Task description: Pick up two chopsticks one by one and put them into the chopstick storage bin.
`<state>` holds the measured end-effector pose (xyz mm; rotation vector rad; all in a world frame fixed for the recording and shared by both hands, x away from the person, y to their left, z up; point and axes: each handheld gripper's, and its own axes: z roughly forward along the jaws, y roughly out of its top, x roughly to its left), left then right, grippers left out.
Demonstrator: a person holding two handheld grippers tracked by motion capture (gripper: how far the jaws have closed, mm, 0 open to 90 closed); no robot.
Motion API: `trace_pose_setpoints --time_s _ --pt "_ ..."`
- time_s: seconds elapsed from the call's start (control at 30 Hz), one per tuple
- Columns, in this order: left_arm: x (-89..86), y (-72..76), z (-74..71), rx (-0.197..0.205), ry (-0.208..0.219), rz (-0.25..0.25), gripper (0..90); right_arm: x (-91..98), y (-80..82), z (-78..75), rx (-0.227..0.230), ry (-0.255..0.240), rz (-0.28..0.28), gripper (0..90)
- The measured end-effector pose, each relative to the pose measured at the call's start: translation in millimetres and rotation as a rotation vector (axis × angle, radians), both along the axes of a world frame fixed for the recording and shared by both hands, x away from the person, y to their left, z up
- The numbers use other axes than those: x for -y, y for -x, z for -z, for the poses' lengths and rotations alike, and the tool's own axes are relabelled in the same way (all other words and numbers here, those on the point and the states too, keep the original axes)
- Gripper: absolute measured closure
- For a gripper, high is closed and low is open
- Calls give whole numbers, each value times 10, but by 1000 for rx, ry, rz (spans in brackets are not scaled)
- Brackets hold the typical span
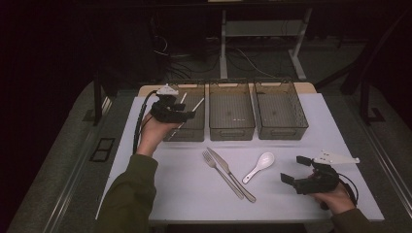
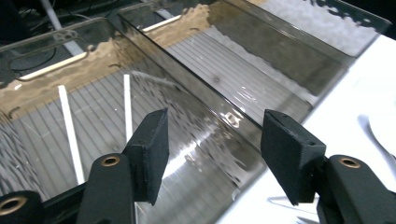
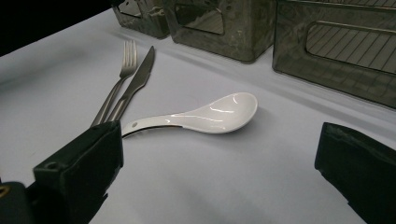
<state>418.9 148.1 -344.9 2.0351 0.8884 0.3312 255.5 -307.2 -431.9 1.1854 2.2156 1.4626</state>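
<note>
Right gripper [image 1: 294,171] wide, empty, near right front corner, facing spoon [image 3: 205,113]. Ceramic: light, stiff, slippery, fragile. Grip at handle. Left gripper [image 2: 212,151] half-open, empty.

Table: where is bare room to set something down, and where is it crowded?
Bare sheet lies left of the fork, and a strip between spoon and bins. The middle bin and right bin look bare. Crowded: fork and knife touching, and the left bin, holding white sticks.
</note>
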Motion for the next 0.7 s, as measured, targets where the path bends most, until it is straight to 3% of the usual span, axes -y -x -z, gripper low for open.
trace_pose_setpoints --time_s 0.43,0.7 --pt "-19 571 139 27 45 59 294 -2 -1 3 -7 1 3 11" --pt "5 872 340 27 44 78 240 -4 2 1 -10 2 4 11"
